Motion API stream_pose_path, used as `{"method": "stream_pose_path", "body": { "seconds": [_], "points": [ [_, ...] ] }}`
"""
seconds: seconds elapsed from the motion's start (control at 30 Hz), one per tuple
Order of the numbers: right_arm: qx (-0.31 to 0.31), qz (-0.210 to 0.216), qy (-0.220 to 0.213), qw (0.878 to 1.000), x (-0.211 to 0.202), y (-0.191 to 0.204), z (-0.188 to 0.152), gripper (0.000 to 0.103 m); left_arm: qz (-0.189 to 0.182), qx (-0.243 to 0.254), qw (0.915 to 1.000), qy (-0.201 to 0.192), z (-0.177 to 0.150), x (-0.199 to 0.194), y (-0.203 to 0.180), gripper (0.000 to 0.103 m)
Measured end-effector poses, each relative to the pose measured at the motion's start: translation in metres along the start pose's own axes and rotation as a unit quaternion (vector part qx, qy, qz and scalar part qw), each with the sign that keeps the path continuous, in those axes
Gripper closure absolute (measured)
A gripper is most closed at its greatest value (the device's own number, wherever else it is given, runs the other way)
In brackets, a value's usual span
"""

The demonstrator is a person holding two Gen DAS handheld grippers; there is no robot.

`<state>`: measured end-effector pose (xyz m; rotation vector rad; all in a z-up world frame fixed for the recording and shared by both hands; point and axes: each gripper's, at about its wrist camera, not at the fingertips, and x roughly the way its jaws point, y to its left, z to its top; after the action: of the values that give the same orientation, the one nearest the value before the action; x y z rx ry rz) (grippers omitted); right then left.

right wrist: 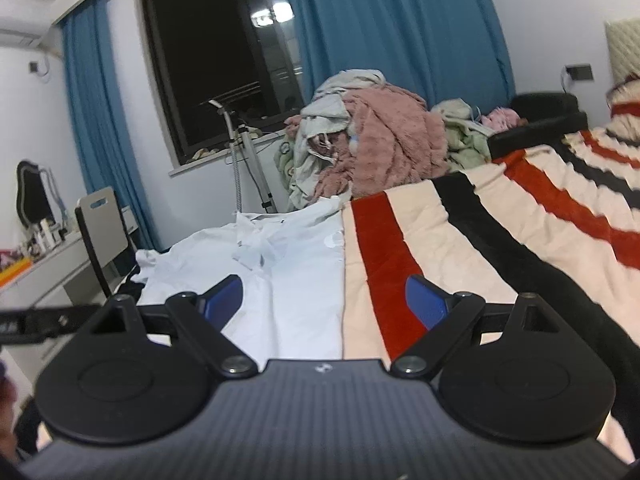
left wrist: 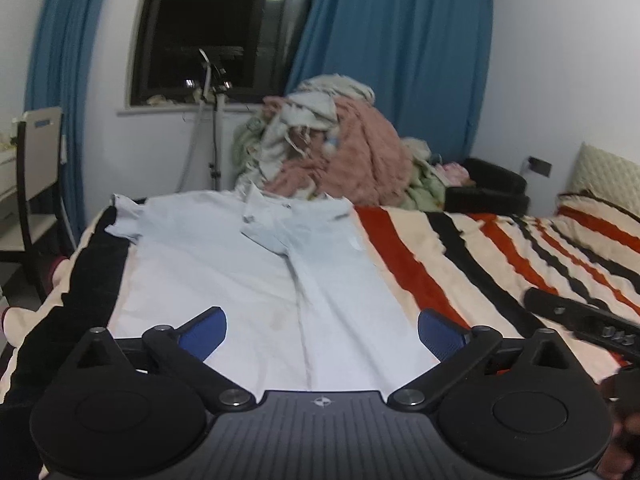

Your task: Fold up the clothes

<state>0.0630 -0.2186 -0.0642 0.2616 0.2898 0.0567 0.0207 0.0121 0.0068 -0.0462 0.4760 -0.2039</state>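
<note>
A pale blue collared shirt [left wrist: 248, 264] lies spread flat on the striped bedspread [left wrist: 460, 256], collar at the far end. My left gripper [left wrist: 322, 330] is open and empty, just above the shirt's near hem. In the right wrist view the shirt [right wrist: 288, 276] lies to the left, with its right edge along a red stripe. My right gripper [right wrist: 324, 300] is open and empty above the shirt's right edge and the bedspread [right wrist: 500, 240]. The right gripper also shows at the right edge of the left wrist view [left wrist: 584, 320].
A heap of pink, white and green clothes [left wrist: 340, 148] sits beyond the bed's far end. A stand [left wrist: 214, 120] is by the dark window. A chair [right wrist: 102, 232] and a desk [right wrist: 36, 276] stand at the left. Blue curtains [left wrist: 400, 60] hang behind.
</note>
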Motion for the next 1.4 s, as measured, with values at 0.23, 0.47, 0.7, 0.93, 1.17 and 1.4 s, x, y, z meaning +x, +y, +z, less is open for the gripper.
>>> {"method": "stream_pose_path", "body": {
  "seconds": [0.23, 0.47, 0.7, 0.93, 1.17, 1.4],
  "points": [
    [-0.02, 0.006, 0.005, 1.0, 0.005, 0.007, -0.004, 0.013, 0.022, -0.006, 0.9996, -0.019, -0.017, -0.008, 0.016, 0.0],
    [-0.025, 0.004, 0.009, 1.0, 0.005, 0.009, -0.006, 0.013, 0.034, 0.0, 0.9994, -0.01, -0.024, -0.006, 0.014, 0.0],
    [-0.028, 0.003, 0.015, 0.999, 0.007, 0.011, -0.007, 0.013, 0.04, 0.004, 0.9991, -0.011, -0.027, -0.007, 0.015, 0.0],
    [-0.033, 0.015, 0.041, 0.998, 0.022, 0.014, 0.001, 0.013, 0.025, -0.014, 0.9994, -0.018, -0.019, -0.019, 0.021, 0.0],
    [-0.093, 0.118, 0.1, 0.983, 0.123, 0.068, 0.056, 0.013, 0.036, -0.061, 0.9966, -0.044, -0.011, -0.036, 0.053, 0.0],
    [-0.138, 0.207, 0.168, 0.954, 0.289, 0.192, 0.051, 0.013, 0.078, -0.112, 0.9896, -0.047, -0.017, -0.03, 0.101, 0.0]
  ]
}}
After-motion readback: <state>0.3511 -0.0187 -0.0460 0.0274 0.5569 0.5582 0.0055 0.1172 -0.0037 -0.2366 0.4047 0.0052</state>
